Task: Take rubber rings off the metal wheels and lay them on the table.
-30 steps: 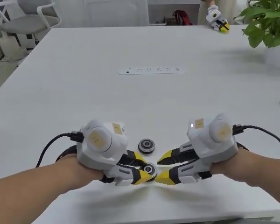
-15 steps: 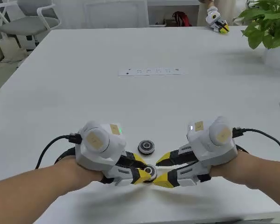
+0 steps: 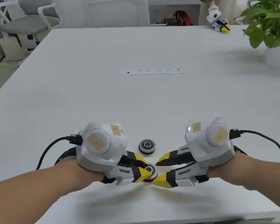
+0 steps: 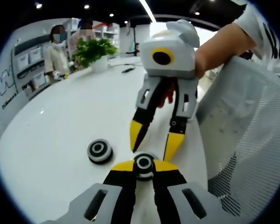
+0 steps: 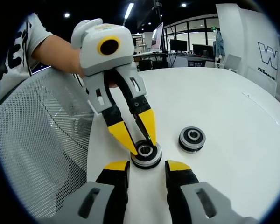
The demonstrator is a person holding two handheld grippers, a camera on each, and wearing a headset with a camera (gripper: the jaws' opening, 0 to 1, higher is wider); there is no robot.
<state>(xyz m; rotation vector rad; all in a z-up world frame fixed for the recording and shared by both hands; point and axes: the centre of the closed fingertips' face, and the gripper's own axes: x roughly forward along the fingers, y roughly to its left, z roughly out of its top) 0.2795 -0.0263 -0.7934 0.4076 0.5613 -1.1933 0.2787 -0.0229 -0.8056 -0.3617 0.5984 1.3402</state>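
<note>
I hold a wheel (image 5: 146, 151) clamped in the fingers of the left gripper (image 4: 144, 166) at the near edge of the worktop (image 3: 130, 102) to steady it, while the fingers of the right gripper (image 5: 147, 166) stand apart astride it, placed, I judge, to pinch off its rubber ring (image 5: 156, 157); another wheel (image 3: 146, 146) lies just beyond.

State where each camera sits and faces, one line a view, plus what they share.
Head view: on the headset, facing forward and down at the table; forearms, left gripper and right gripper show.
Left gripper view: on the left gripper, looking along its fingers, shut on the held wheel, at the open right gripper.
Right gripper view: on the right gripper, facing the left gripper across the held wheel; own fingers apart.
All three share the held wheel and loose wheel.
</note>
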